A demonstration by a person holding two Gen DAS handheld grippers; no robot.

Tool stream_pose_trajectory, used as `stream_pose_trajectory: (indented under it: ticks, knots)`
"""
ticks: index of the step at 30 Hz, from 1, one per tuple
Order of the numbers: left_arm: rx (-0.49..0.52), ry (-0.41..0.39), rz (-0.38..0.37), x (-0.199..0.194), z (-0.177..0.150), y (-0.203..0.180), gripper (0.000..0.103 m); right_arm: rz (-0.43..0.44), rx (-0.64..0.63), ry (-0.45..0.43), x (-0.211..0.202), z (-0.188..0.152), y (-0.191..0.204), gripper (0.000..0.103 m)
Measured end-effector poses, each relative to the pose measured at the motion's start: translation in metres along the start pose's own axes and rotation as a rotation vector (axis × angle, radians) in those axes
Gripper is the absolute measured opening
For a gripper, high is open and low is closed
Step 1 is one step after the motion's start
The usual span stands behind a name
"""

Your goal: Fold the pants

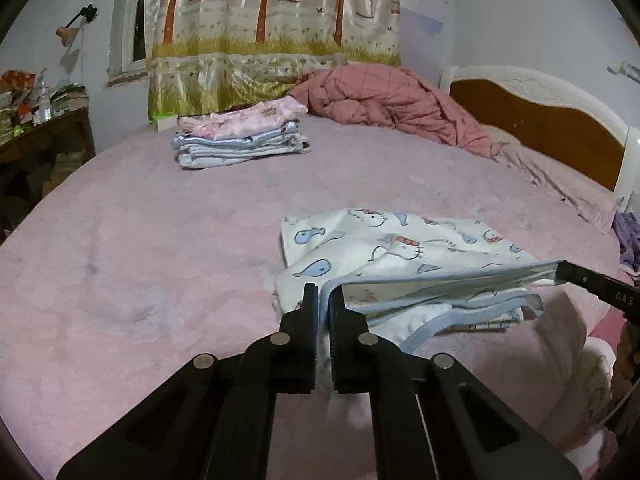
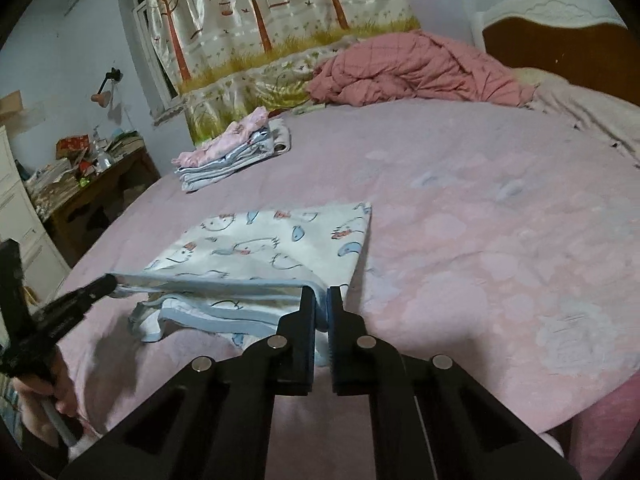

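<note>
Left wrist view shows the left gripper (image 1: 324,292) with its fingers pressed together on the blue-trimmed edge of the pants (image 1: 396,252), a white garment printed with cats and fish. From this tool the cloth runs off to the right, where the right gripper (image 1: 560,270) pinches the same trim at its far corner. Right wrist view gives the mirror of it: the right gripper (image 2: 321,294) is closed on the hem directly between its fingertips, and the left gripper (image 2: 110,282) holds the other end off to the left. Between the two tools the trim is lifted and drawn fairly straight, while the rest of the pants (image 2: 280,240) lies flat on the pink bed (image 2: 480,220) just ahead of both tools.

Judging by how the lower layers sag and curl under the held edge, the fabric is thin, light and limp, with no stiffness of its own. It should slide easily on the bed cover and is not fragile. The stitched blue trim looks the firmest part, so the corners now pinched seem the right hold for carrying the edge forward evenly.

No containers are visible. Far ahead and to the left sits a stack of folded clothes (image 1: 240,140), with a rumpled red quilt (image 1: 392,100) beyond.
</note>
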State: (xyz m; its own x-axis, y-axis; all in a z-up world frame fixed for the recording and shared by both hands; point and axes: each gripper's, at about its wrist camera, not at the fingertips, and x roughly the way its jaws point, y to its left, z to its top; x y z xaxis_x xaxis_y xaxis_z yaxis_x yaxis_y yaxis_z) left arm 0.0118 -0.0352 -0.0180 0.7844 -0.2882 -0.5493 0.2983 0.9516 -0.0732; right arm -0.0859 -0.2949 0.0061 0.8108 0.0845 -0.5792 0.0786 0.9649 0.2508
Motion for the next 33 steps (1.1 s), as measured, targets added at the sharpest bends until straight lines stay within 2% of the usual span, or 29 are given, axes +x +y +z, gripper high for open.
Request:
stream_pose_trajectory:
  ticks: [4,8,11,14,17,18,21,22,23,24,25,29,33]
  knots:
    - [-0.006,0.052,0.016,0.006,-0.01,0.004,0.005,-0.052,-0.033,0.021,0.003,-0.007,0.0,0.005]
    - [-0.031,0.119,0.025,0.015,-0.026,0.011,0.005,-0.067,-0.01,0.073,0.014,-0.019,-0.006,0.005]
    - [-0.101,0.103,-0.006,0.006,-0.03,0.019,0.005,-0.059,0.015,0.06,0.007,-0.018,-0.01,0.005]
    - [-0.095,0.113,-0.003,0.004,-0.031,0.017,0.005,-0.044,-0.008,0.035,-0.003,-0.015,-0.007,0.005]
    - [-0.067,0.174,0.044,0.018,-0.041,0.012,0.005,-0.046,-0.041,0.077,0.005,-0.019,-0.004,0.005]
    - [-0.077,0.197,0.039,0.023,-0.046,0.012,0.005,-0.042,-0.043,0.122,0.013,-0.024,-0.005,0.005]
    - [-0.07,0.198,0.036,0.02,-0.049,0.011,0.005,-0.036,-0.013,0.175,0.023,-0.033,-0.012,0.005]
    - [-0.065,0.202,0.032,0.019,-0.048,0.01,0.014,-0.029,-0.005,0.179,0.022,-0.035,-0.014,0.005]
    - [-0.061,0.21,0.033,0.018,-0.048,0.01,0.032,-0.021,0.0,0.184,0.021,-0.036,-0.015,0.005]
    - [-0.054,0.215,0.038,0.015,-0.048,0.009,0.039,-0.016,0.004,0.195,0.02,-0.037,-0.017,0.005]
    - [-0.045,0.212,0.038,0.011,-0.048,0.008,0.042,-0.014,0.007,0.203,0.018,-0.037,-0.017,0.005]
    - [-0.027,0.173,-0.006,-0.011,-0.038,0.003,0.042,0.0,0.009,0.18,-0.001,-0.034,-0.017,0.005]
    - [-0.021,0.057,-0.043,-0.031,-0.009,-0.006,0.042,0.003,0.002,0.049,-0.026,-0.012,-0.01,0.006]
